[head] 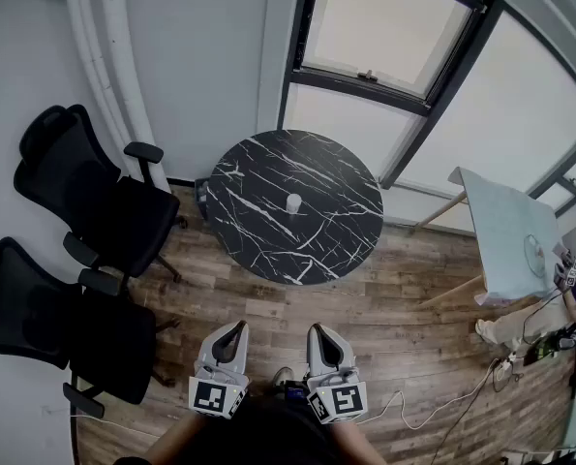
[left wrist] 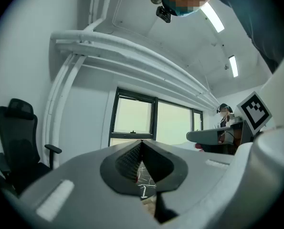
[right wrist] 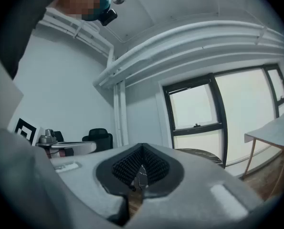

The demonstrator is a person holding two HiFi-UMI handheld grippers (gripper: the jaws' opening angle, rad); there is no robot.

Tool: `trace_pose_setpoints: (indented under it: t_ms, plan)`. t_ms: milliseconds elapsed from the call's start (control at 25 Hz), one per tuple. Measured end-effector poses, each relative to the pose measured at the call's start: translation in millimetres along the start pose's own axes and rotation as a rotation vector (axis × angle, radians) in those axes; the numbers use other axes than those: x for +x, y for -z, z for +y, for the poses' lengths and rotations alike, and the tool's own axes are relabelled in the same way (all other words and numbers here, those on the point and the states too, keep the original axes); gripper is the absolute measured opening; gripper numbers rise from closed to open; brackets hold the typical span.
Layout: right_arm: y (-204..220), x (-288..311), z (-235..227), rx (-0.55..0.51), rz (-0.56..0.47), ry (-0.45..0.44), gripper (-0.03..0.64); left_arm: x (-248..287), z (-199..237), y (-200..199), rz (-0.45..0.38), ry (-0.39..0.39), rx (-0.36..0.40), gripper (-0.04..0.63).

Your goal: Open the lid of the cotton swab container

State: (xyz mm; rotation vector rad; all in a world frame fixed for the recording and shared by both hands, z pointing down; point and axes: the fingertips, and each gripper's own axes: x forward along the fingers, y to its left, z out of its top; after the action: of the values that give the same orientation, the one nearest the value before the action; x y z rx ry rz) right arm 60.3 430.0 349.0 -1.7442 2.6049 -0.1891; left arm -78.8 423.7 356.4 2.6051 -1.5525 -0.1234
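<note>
Head view above table (head: pixel 258 211) — gripper views level

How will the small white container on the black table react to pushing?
Small white cylindrical container looks tiny on the round black marbled table, so probably light. It stands upright, alone, so a high push could tip it; then it might roll.

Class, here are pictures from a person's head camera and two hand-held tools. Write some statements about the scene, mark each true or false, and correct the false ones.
1. The container stands on the round black table. True.
2. The left tool is gripping the container. False: it is shut on nothing, and it is held well short of the table.
3. Two black chairs stand to the left of the table. True.
4. The right tool has its jaws wide apart. False: its jaws are together.
</note>
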Motion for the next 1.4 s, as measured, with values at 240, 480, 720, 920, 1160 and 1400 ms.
trace_pose_setpoints:
  t_ms: [240,480,720,920,1160,1400]
  plan:
    - [1,-1,1,0.007,0.000,-0.004,-0.008,0,-1,1,0.006,0.008,0.006,0.003]
    - [3,-4,-4,0.013,-0.004,-0.002,-0.008,5,-7,6,0.011,0.011,0.007,0.003]
    - [0,-7,-15,0.016,-0.021,-0.013,-0.006,13,-18,7,0.011,0.009,0.016,0.003]
    - [-3,-10,-29,0.007,-0.025,-0.032,-0.006,22,-33,8,0.013,-0.003,0.025,0.003]
    - [0,-2,-45,0.005,-0.020,-0.090,-0.006,39,-48,15,0.014,-0.039,0.030,0.003]
    - [2,3,-73,0.021,-0.021,-0.121,-0.006,42,-62,20,0.026,-0.067,0.060,0.003]
